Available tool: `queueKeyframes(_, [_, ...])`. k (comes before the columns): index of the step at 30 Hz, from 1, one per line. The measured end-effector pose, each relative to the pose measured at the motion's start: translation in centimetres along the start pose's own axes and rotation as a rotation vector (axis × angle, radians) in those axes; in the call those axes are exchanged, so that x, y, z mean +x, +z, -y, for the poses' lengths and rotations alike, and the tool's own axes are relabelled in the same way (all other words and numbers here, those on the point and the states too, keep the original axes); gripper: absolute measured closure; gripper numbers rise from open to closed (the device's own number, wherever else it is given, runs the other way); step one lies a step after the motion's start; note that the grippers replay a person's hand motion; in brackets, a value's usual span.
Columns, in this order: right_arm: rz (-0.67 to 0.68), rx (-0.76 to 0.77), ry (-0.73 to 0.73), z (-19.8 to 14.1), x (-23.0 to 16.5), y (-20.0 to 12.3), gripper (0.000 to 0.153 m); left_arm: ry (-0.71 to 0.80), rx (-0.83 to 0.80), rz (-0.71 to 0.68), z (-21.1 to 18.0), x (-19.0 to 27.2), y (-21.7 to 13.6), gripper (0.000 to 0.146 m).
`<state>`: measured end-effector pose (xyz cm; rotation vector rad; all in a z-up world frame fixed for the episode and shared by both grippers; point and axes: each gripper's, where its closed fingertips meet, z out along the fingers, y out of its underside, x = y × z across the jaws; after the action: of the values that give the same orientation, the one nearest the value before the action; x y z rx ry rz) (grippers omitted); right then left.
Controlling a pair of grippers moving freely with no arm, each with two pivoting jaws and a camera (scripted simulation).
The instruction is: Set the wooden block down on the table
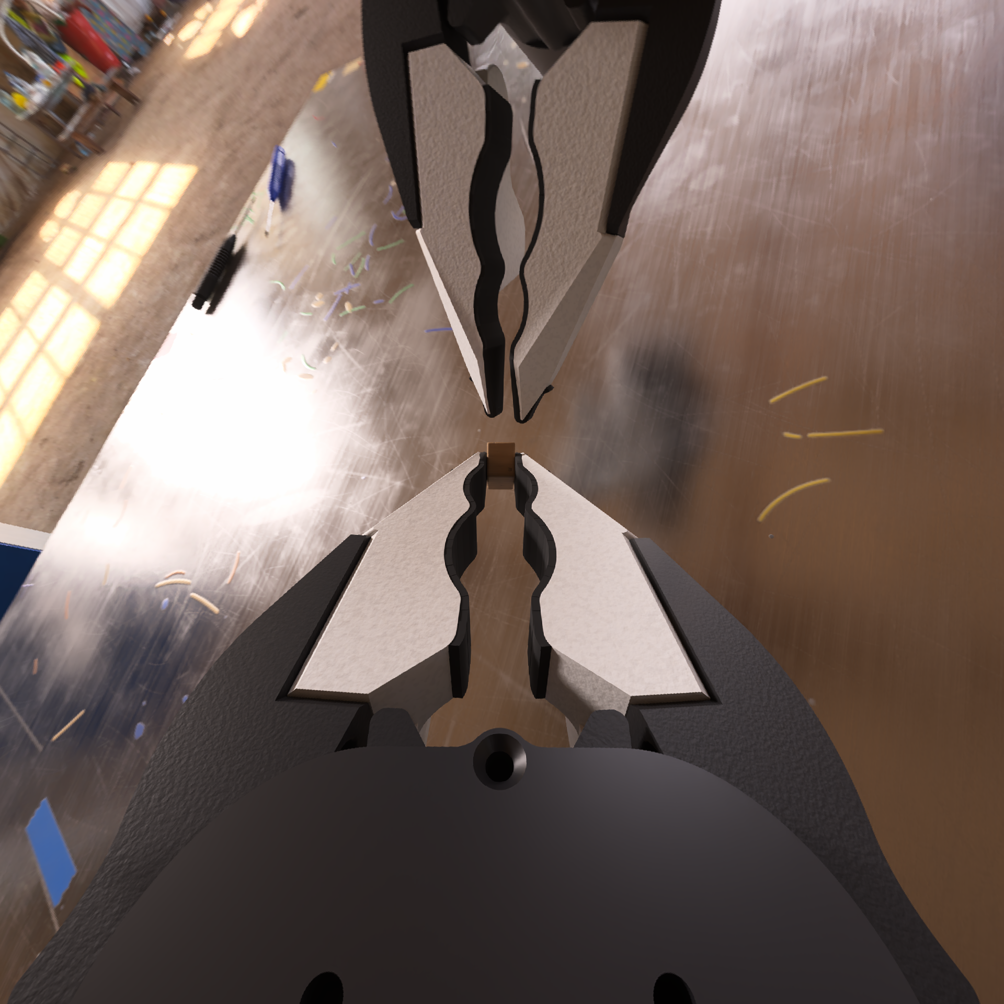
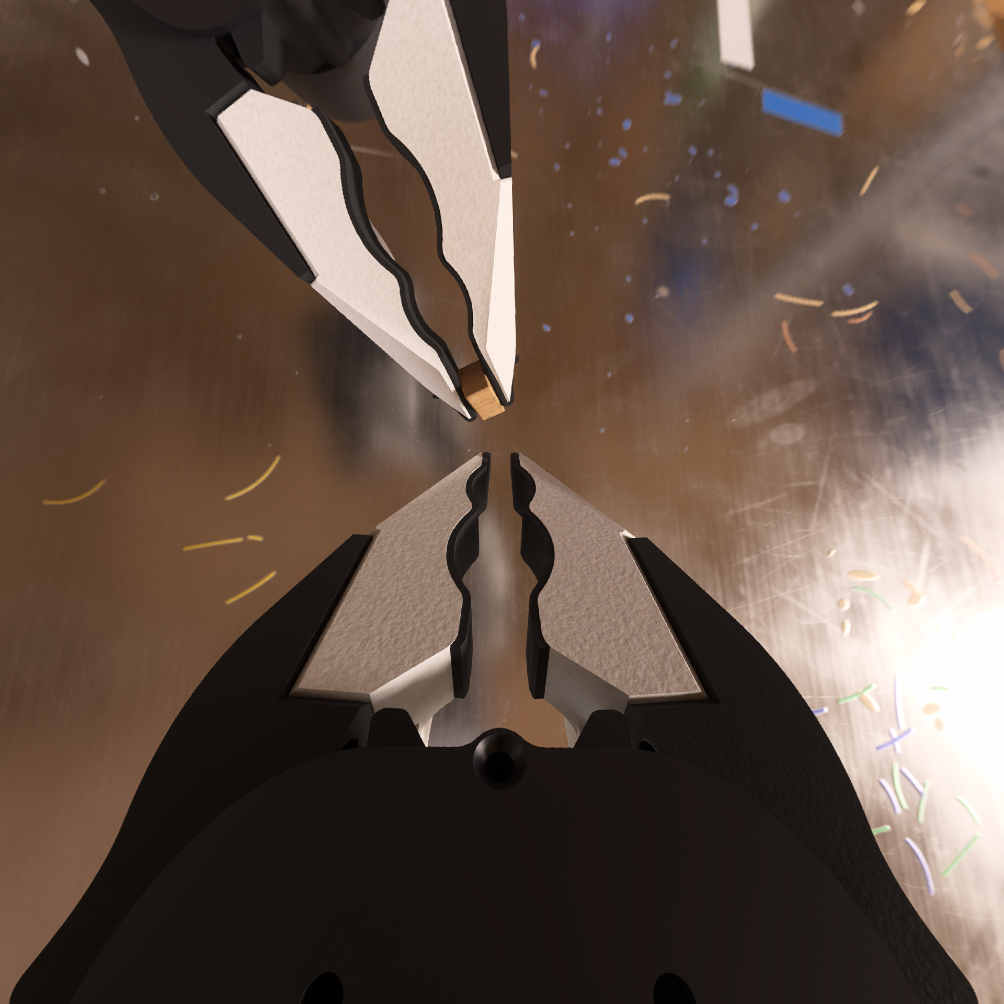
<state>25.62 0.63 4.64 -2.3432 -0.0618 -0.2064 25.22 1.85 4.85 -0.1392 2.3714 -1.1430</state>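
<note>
A small wooden block point(image 1: 500, 466) is pinched between the fingertips of my left gripper point(image 1: 500, 468), which is shut on it above the shiny scratched metal table point(image 1: 760, 244). My right gripper point(image 1: 502, 410) points at it tip to tip from the far side, a short gap away, with its jaws almost together and empty. In the right wrist view the block point(image 2: 481, 395) sits at the tips of the left gripper point(image 2: 483, 399). The right gripper point(image 2: 500, 459) is just below it, with only a narrow slit between its fingers. Neither view shows whether the block touches the table.
Yellow strands point(image 1: 798, 388) and coloured shavings point(image 1: 353, 271) lie scattered on the table. A black ribbed object point(image 1: 217, 271) and a blue one point(image 1: 280, 176) lie near the table's left edge, with floor beyond. A blue bar point(image 2: 801, 117) lies at the upper right.
</note>
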Motion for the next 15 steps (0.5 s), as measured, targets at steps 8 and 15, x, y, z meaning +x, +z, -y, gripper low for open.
queueKeyframes(8, [0.139,-0.139,0.107,-2.9,-1.6,1.4,0.145,0.007,-0.133,-0.165,-1.9,2.4,2.0,0.137])
queueKeyframes(15, [0.179,-0.143,0.135,-3.2,-2.1,1.2,0.139,-0.031,-0.142,-0.23,-1.7,3.0,2.4,0.137])
